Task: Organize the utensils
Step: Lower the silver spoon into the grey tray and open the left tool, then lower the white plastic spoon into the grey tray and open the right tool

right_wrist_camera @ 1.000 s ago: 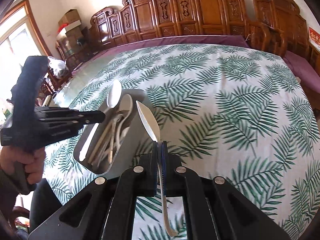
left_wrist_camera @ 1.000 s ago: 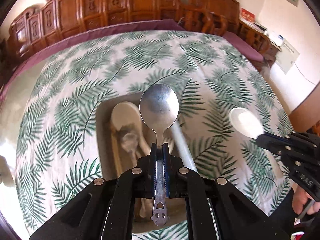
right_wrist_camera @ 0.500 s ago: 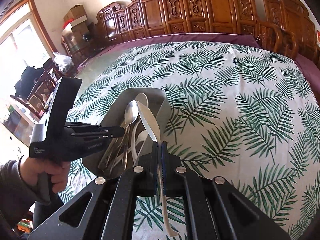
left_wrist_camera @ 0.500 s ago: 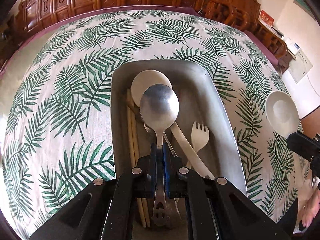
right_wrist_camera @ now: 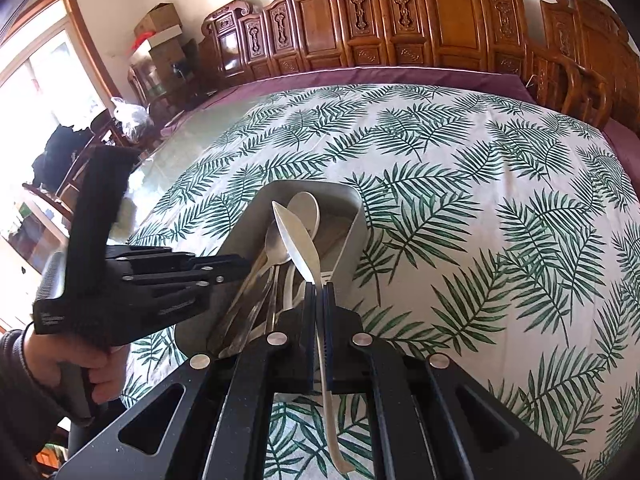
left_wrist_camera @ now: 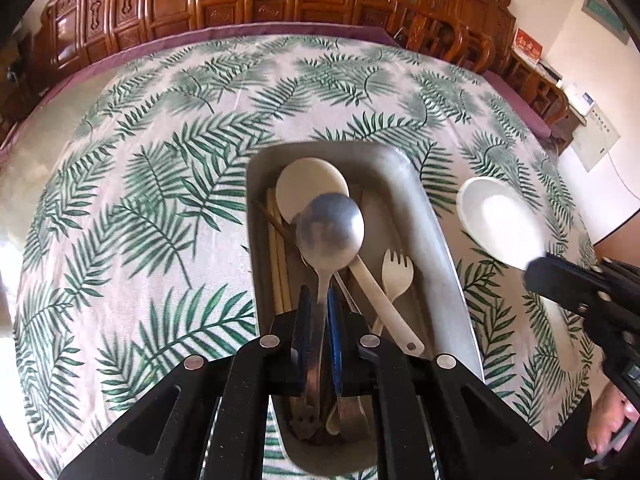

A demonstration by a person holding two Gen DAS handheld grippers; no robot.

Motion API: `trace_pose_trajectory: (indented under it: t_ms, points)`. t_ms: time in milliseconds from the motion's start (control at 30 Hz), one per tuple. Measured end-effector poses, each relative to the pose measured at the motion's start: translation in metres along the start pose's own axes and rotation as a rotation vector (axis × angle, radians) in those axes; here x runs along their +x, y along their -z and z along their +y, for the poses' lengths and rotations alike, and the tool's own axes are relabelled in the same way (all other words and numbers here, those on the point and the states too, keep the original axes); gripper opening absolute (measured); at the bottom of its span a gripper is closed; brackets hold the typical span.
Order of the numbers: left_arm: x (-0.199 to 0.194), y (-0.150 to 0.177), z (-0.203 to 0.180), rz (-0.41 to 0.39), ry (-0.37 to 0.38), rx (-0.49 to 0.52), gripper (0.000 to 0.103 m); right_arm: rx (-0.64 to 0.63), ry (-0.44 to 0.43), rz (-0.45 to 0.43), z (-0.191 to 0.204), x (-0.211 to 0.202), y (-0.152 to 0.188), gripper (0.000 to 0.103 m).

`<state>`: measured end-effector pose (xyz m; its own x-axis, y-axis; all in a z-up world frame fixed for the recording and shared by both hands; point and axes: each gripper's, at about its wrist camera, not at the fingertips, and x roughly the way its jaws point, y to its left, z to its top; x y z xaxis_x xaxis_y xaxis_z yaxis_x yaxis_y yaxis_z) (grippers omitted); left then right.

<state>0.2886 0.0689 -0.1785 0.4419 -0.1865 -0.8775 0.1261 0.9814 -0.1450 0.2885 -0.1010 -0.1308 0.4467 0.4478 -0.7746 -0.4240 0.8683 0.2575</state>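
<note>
My left gripper [left_wrist_camera: 319, 294] stands over the grey tray [left_wrist_camera: 440, 256], its jaws a little apart around the handle of a metal spoon [left_wrist_camera: 330, 232]. The spoon's bowl lies over a white spoon [left_wrist_camera: 308, 188], beside chopsticks [left_wrist_camera: 276, 248] and a white fork [left_wrist_camera: 396, 270]. My right gripper [right_wrist_camera: 319, 286] is shut on a white spoon [right_wrist_camera: 298, 240] and holds it on edge above the tray's [right_wrist_camera: 352, 236] right side. In the left wrist view that white spoon [left_wrist_camera: 500, 224] hangs right of the tray in the right gripper [left_wrist_camera: 540, 276]. The left gripper [right_wrist_camera: 240, 266] also shows in the right wrist view.
The round table carries a palm-leaf cloth [left_wrist_camera: 160, 184] with a purple border. Carved wooden chairs [right_wrist_camera: 400, 20] ring its far side. A window and stacked boxes [right_wrist_camera: 160, 32] lie to the left in the right wrist view.
My left gripper's jaws have parted slightly around the metal spoon, which now rests in the tray. My right gripper has brought the white spoon closer over the tray.
</note>
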Motion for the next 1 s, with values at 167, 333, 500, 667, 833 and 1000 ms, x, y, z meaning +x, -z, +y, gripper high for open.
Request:
trace_pose_trajectory:
  t_ms: [167,333,500,667,833,1000]
  points:
    - [-0.026,0.003,0.007,-0.056,-0.016,0.001,0.027,-0.001,-0.013,0.001,0.008,0.006,-0.004,0.004]
    - [-0.048,0.006,0.019,-0.101,-0.036,-0.021,0.055,0.011,-0.036,0.002,0.017,0.016,-0.010,0.004]
    - [-0.069,0.010,0.034,-0.147,-0.076,-0.032,0.078,0.070,-0.073,0.008,0.022,0.035,-0.019,0.004]
    - [-0.082,0.012,0.049,-0.177,-0.103,-0.047,0.088,0.106,-0.078,0.017,0.028,0.054,-0.027,0.004]
    - [-0.088,0.014,0.061,-0.188,-0.110,-0.065,0.092,0.146,-0.080,0.023,0.030,0.072,-0.035,0.004]
    - [-0.089,0.017,0.066,-0.190,-0.111,-0.079,0.092,0.157,-0.009,0.025,0.025,0.081,-0.035,0.004]
